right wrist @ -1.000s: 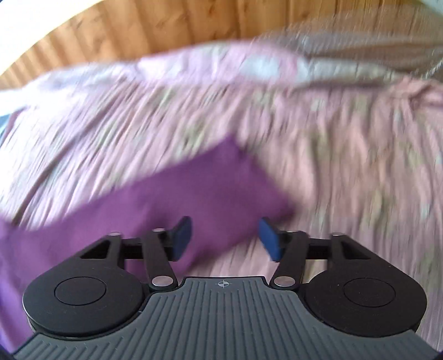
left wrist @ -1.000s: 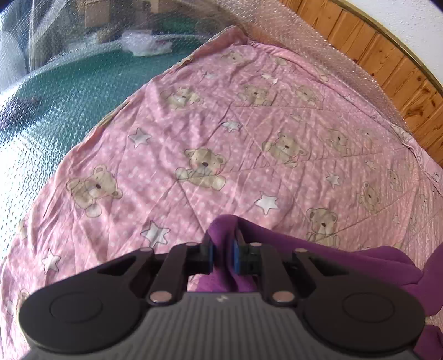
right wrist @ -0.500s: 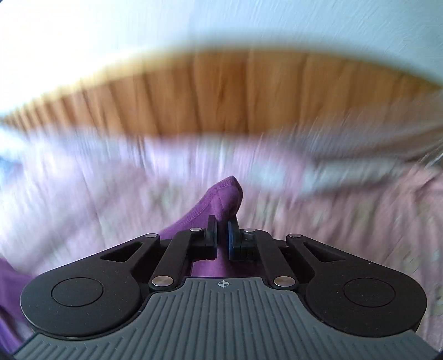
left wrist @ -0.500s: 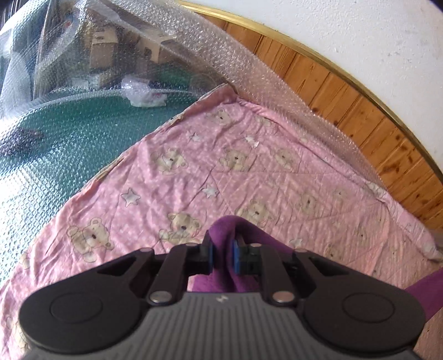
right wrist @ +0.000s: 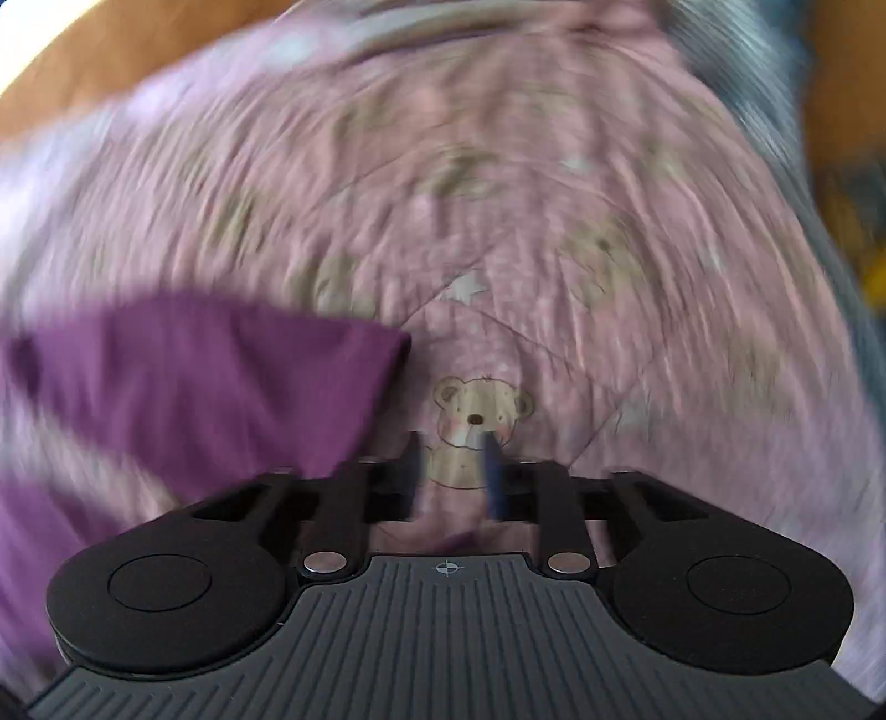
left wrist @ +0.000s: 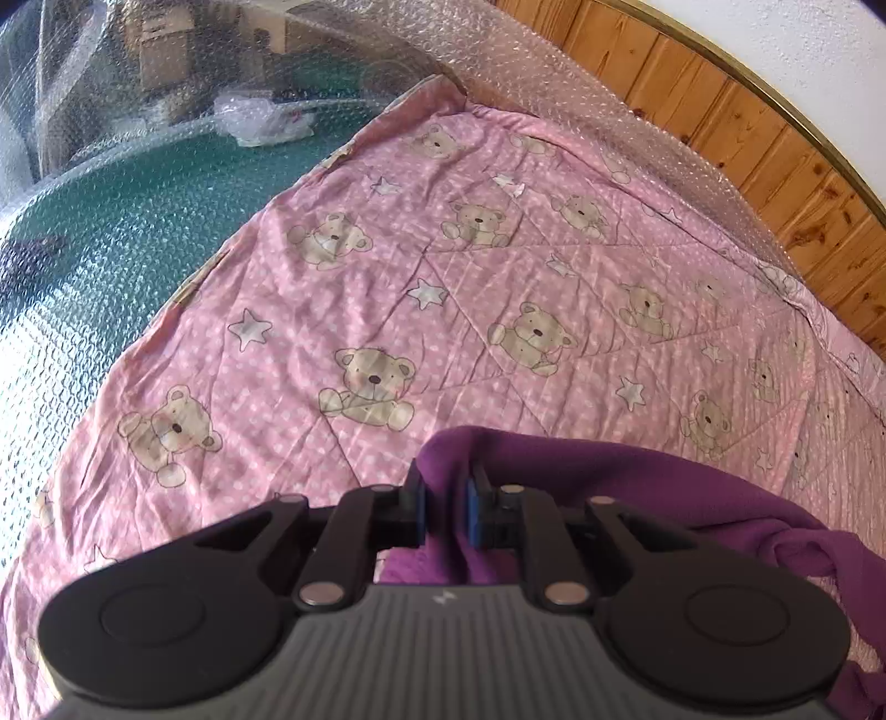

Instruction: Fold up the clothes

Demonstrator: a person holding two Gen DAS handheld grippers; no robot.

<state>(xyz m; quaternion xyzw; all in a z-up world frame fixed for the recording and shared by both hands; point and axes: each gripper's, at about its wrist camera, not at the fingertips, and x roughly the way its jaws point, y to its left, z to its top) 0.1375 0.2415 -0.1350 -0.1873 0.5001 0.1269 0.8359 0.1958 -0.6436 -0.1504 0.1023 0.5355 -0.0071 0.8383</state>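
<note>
A purple garment lies on a pink blanket printed with bears and stars. My left gripper is shut on a raised fold of the garment, and the cloth trails off to the right of it. The right wrist view is blurred by motion. There my right gripper is open just above the blanket, with a printed bear showing between its fingers and nothing held. A flat part of the purple garment lies to its left, its edge close to the left finger.
Bubble wrap covers a green surface left of the blanket. A crumpled plastic bag lies on it, with boxes behind. A wood-panelled wall runs along the far right edge of the blanket.
My right gripper was shut on the purple cloth half a second ago; now it is open and the cloth lies to its left. My left gripper has tipped back down toward the blanket, still holding.
</note>
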